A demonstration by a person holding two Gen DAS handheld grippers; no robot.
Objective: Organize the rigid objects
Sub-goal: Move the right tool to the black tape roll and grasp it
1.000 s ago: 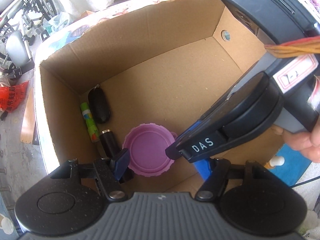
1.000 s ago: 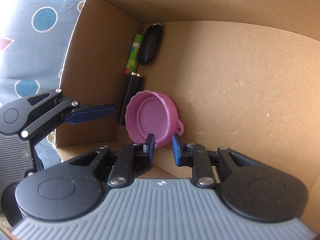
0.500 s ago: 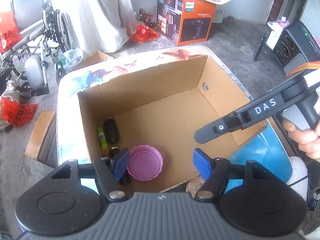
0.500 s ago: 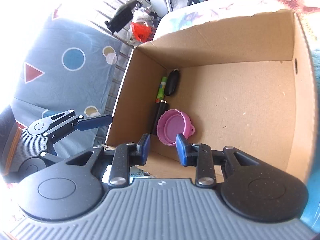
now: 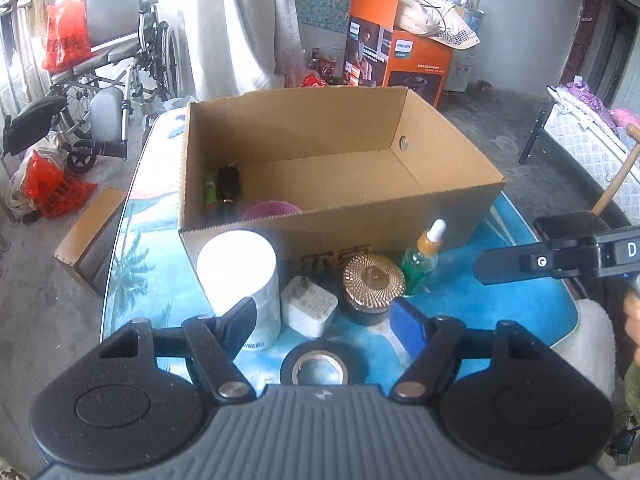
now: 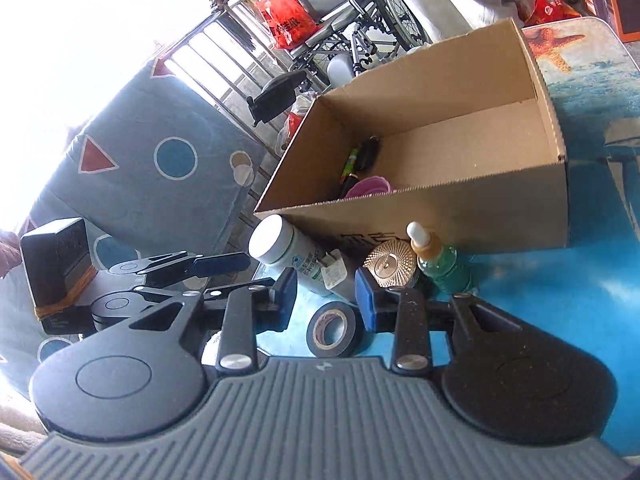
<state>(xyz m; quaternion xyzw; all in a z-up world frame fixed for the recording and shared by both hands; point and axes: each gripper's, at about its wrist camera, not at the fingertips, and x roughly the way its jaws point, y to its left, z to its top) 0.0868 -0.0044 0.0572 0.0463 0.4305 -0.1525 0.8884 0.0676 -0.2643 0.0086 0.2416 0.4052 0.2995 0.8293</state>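
An open cardboard box (image 5: 340, 224) (image 6: 460, 216) stands on the blue sea-print table (image 5: 500, 304). In its left corner lie a pink lid (image 5: 272, 209) (image 6: 370, 187), a green tube (image 5: 209, 194) and dark items (image 5: 228, 182). In front of the box stand a white bottle (image 5: 240, 276) (image 6: 288, 254), a white charger (image 5: 312, 308), a gold-lidded jar (image 5: 374, 282) (image 6: 390, 264), a green dropper bottle (image 5: 422, 258) (image 6: 438, 262) and a black tape roll (image 5: 320, 368) (image 6: 334, 328). My left gripper (image 5: 324, 320) hangs open and empty over them. The jaws of my right gripper (image 6: 326, 300) are opening, with nothing held.
A wheelchair (image 5: 112, 80) and red bags (image 5: 48, 192) stand to the left, beyond the table edge. An orange carton (image 5: 400, 64) sits behind the box. A wooden board (image 5: 88, 236) leans by the table. A blue patterned cushion (image 6: 160, 168) lies left of the right gripper.
Both grippers have pulled back and up out of the box, leaving the pink lid inside. The right jaws have parted. The items in front of the box have come into view.
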